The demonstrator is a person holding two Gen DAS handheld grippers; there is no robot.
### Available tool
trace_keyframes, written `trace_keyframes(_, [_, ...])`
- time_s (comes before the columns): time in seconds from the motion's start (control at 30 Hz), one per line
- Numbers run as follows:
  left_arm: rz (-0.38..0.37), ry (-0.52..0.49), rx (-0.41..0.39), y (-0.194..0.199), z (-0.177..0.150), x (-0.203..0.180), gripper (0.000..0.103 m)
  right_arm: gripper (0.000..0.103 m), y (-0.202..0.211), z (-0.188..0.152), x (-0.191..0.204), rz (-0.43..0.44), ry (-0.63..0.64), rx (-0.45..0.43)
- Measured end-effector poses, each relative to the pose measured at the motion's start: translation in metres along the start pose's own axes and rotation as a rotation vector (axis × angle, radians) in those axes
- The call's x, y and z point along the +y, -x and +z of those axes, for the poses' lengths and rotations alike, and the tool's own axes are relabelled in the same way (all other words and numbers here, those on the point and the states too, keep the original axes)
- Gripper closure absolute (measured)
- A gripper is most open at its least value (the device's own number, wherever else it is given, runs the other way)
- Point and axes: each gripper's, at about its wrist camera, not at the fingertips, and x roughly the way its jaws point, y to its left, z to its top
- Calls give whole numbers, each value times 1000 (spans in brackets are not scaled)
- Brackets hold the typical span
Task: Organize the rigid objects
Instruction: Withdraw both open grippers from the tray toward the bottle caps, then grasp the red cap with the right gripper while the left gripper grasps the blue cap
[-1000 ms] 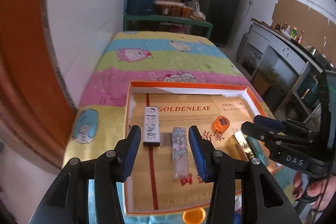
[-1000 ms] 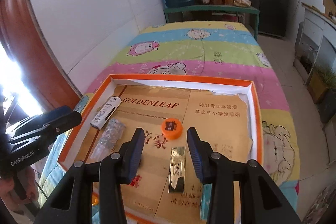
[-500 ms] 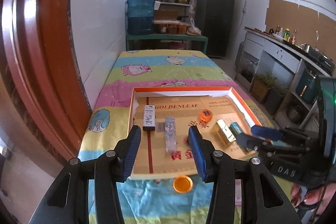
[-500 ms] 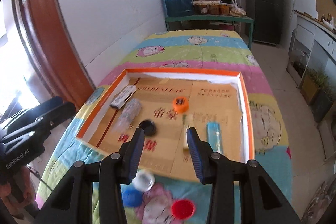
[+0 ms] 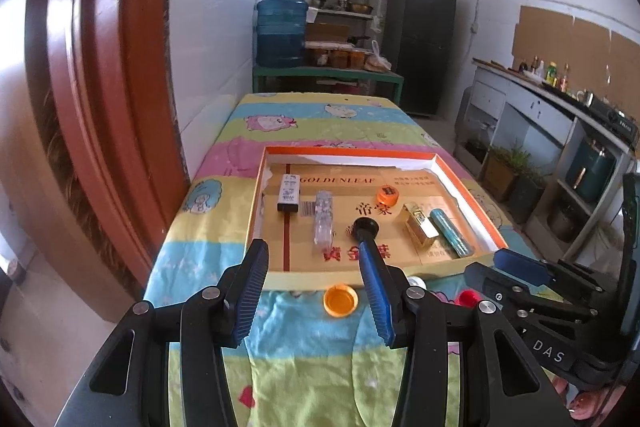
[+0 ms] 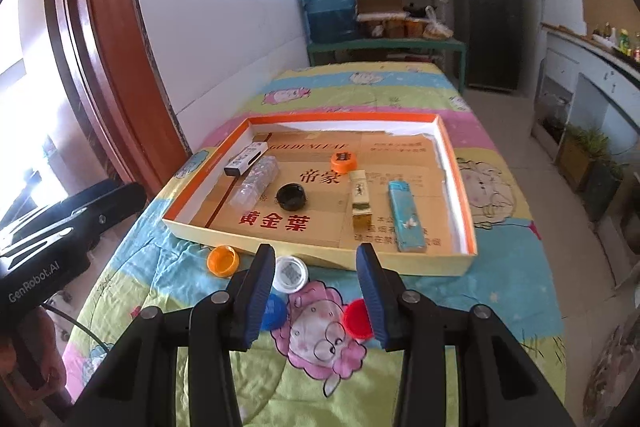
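Your left tongs [image 5: 312,275] stand apart with nothing between the blue pads, hanging over the near edge of the worktop [image 5: 320,379] with its cartoon-print cloth; your right tongs [image 6: 316,279] are likewise apart and empty, just short of the shallow orange-rimmed box [image 6: 460,187]. Inside that box, from left to right, you have a white-and-black oblong case [image 6: 246,159] at the far left, a clear plastic case [image 6: 256,185] just beside it, a black cap [image 6: 292,197] near the middle, an orange round sharpener [image 6: 344,162] farther back, a gold lighter [image 6: 360,203] and a light blue lighter [image 6: 406,217] lying side by side on the right. Outside the box, on the cloth along its near wall, lie loose bottle caps: an orange cap [image 6: 223,260], a white cap [image 6: 290,273] close to your right tongs' left pad, a blue cap [image 6: 274,311] partly hidden behind that pad, and a red cap [image 6: 358,317] by the right pad. In the left wrist view the orange cap [image 5: 340,301] sits between the left tongs' pads but below them, untouched.
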Motion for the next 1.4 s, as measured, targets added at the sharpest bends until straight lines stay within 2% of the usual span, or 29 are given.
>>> trace_keyframes(0.33, [0, 48, 0, 10, -29, 6, 54, 61, 8, -29, 1, -57, 0, -2])
trace_keyframes(0.73, [-21, 46, 56, -6, -51, 7, 54, 61, -10, -54, -15, -66, -30, 92])
trace_keyframes(1.1, [-43, 27, 76, -12, -55, -2, 54, 61, -25, -54, -17, -57, -40, 125])
trace_keyframes(1.27, [-76, 0, 89, -18, -57, -13, 54, 61, -33, -47, -14, -51, -26, 152])
trace_keyframes(1.4, [-100, -34, 101, -22, -59, -24, 54, 61, -44, -37, -9, -92, 25, 161])
